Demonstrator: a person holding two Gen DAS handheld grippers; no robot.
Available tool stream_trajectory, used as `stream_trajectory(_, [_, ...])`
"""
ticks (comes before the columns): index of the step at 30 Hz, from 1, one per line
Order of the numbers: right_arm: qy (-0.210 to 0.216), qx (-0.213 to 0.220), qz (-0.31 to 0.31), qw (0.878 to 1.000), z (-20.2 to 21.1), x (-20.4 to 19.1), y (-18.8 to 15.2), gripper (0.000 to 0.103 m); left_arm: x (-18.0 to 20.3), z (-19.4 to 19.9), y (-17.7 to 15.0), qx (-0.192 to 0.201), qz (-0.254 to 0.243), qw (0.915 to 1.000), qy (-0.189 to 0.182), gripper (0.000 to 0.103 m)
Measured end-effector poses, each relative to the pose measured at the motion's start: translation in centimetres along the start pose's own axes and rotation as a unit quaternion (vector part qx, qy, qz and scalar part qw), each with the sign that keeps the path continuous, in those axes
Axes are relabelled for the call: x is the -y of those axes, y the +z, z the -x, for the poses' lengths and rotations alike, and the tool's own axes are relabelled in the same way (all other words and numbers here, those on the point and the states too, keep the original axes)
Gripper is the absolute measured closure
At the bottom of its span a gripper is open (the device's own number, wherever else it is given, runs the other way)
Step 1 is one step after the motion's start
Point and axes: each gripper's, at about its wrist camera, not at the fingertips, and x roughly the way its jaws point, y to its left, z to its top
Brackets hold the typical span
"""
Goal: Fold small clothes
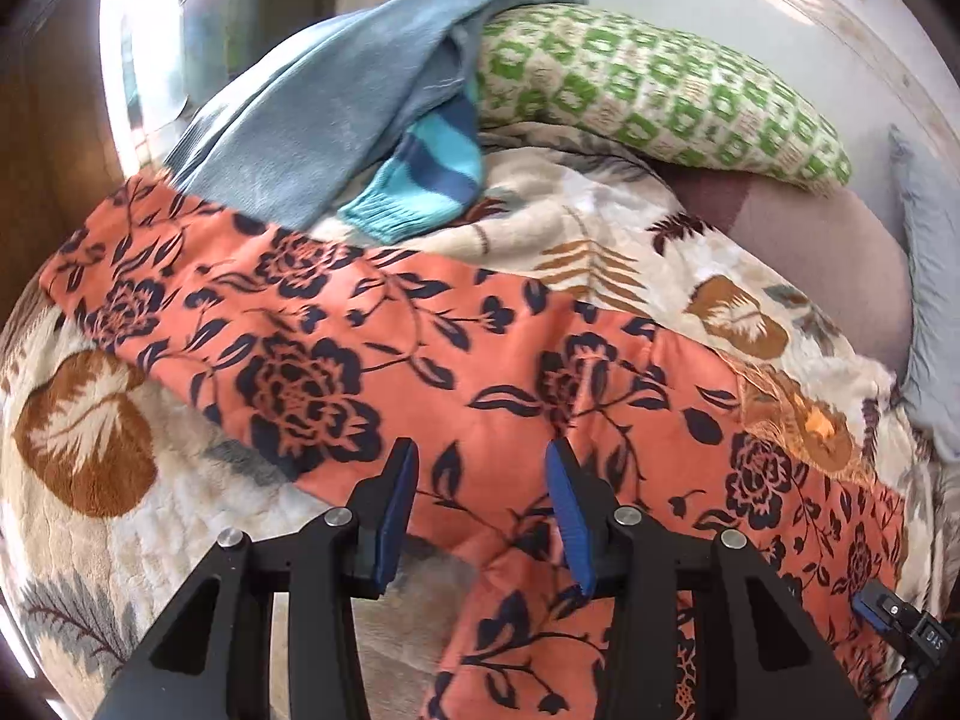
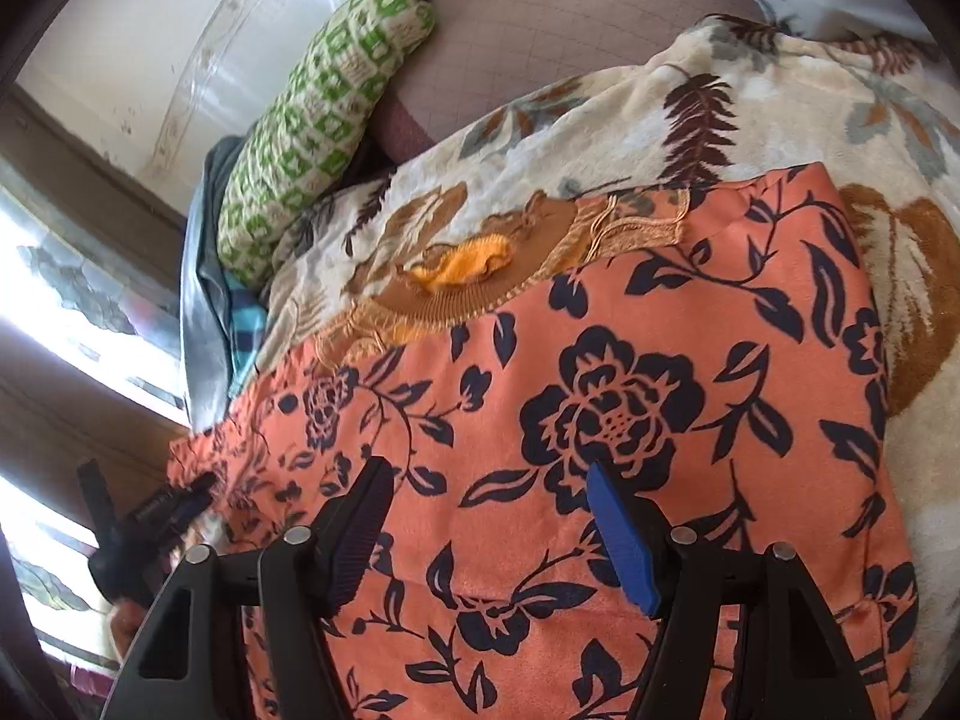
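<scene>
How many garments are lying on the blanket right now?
3: orange floral garment spread in front, grey-blue top at the back, striped sock beside it. Others may be hidden.

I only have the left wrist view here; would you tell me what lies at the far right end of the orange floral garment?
Observer: In the right wrist view, the orange floral garment ends in a brown ribbed band with a bright orange patch on it.
Operator: Thank you. Are the right gripper's jaws holding any fabric?
Observer: No, the right gripper is open above the cloth, its pads apart.
Operator: And is my gripper visible from there?
Observer: Yes, the left gripper shows at the garment's left edge, by the bright window.
</scene>
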Motion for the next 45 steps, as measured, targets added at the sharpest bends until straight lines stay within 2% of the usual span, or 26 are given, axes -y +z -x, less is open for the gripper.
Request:
stream_trajectory(2, [-0.035,-0.007,0.034,0.999,-1.2,-0.6,-0.9,0.033,3.1,-0.2,-0.7,-0.003,-0.059,0.9982,-0.001,0.047])
stream_trajectory(4, [-0.073,0.001,0.088,0.993,-1.6,-2.0,-1.6,0.032,5.9,-1.0,-1.7,-0.016,-0.119,0.9927,0.014,0.043])
stream_trajectory(6, [-0.112,0.004,0.126,0.986,-2.0,-3.0,-2.3,0.032,8.3,-2.4,-3.1,-0.041,-0.179,0.9821,0.044,0.035])
stream_trajectory(7, [-0.127,0.007,0.138,0.982,-2.1,-3.4,-2.7,0.032,9.2,-3.3,-3.9,-0.054,-0.209,0.9741,0.069,0.028])
stream_trajectory(9, [-0.143,0.014,0.144,0.979,-2.2,-3.6,-3.1,0.032,10.2,-3.0,-5.0,-0.021,-0.248,0.9635,0.098,0.026])
stream_trajectory(10, [-0.144,0.017,0.141,0.979,-2.1,-3.5,-3.2,0.032,10.3,-2.9,-5.2,-0.018,-0.262,0.9590,0.105,0.026])
stream_trajectory(11, [-0.144,0.019,0.137,0.980,-2.1,-3.4,-3.2,0.032,10.2,-2.8,-5.2,-0.021,-0.267,0.9582,0.102,0.026])
stream_trajectory(12, [-0.144,0.020,0.134,0.980,-2.0,-3.3,-3.2,0.032,9.8,-2.7,-5.1,-0.025,-0.259,0.9609,0.093,0.025])
stream_trajectory(13, [-0.146,0.020,0.133,0.980,-1.9,-3.3,-3.2,0.032,9.1,-2.8,-5.0,-0.031,-0.241,0.9663,0.085,0.018])
stream_trajectory(14, [-0.147,0.020,0.131,0.980,-1.9,-3.3,-3.3,0.032,8.3,-2.9,-4.8,-0.035,-0.213,0.9735,0.077,0.010])
stream_trajectory(16, [-0.150,0.022,0.127,0.980,-2.0,-3.4,-3.6,0.032,6.3,-3.3,-4.6,-0.046,-0.144,0.9878,0.039,0.005])
stream_trajectory(17, [-0.151,0.023,0.127,0.980,-1.9,-3.4,-3.7,0.032,5.9,-3.4,-4.6,-0.043,-0.137,0.9892,0.027,0.003])
stream_trajectory(20, [-0.145,0.017,0.110,0.983,-1.8,-3.1,-3.8,0.031,6.7,-3.2,-5.2,-0.042,-0.168,0.9840,0.043,0.002])
stream_trajectory(24, [-0.160,-0.016,0.098,0.982,-2.2,-3.4,-3.0,0.031,6.6,-3.3,-5.0,-0.057,-0.162,0.9845,0.035,0.001])
stream_trajectory(28, [-0.192,-0.048,0.085,0.976,-2.3,-4.3,-2.1,0.032,6.0,-3.0,-3.7,-0.082,-0.150,0.9853,-0.001,0.002])
stream_trajectory(31, [-0.199,-0.025,0.066,0.977,-1.1,-4.9,-1.8,0.032,4.7,-1.6,-2.5,-0.068,-0.115,0.9907,-0.026,0.002])
stream_trajectory(35, [-0.243,0.015,0.047,0.969,-0.2,-5.0,-2.1,0.032,2.0,0.4,-0.4,-0.027,-0.072,0.9969,-0.019,0.002])
stream_trajectory(37, [-0.262,0.001,0.038,0.964,-1.2,-4.4,-2.4,0.032,0.3,1.0,0.5,-0.013,-0.046,0.9988,-0.010,0.002])
stream_trajectory(38, [-0.269,-0.012,0.037,0.962,-1.9,-4.1,-2.8,0.032,-0.5,1.2,0.9,-0.011,-0.034,0.9993,-0.003,0.002])
stream_trajectory(40, [-0.286,0.002,0.056,0.957,-2.3,-4.5,-3.3,0.032,-2.2,1.2,1.5,-0.016,-0.014,0.9997,0.015,0.002])
stream_trajectory(42, [-0.303,-0.010,0.057,0.951,-2.4,-5.0,-2.8,0.032,-3.5,0.9,1.9,-0.027,-0.003,0.9992,0.030,0.002])
stream_trajectory(45, [-0.300,-0.018,0.051,0.953,-1.9,-6.7,-1.6,0.032,-5.5,1.1,2.3,-0.025,-0.001,0.9973,0.068,0.002])
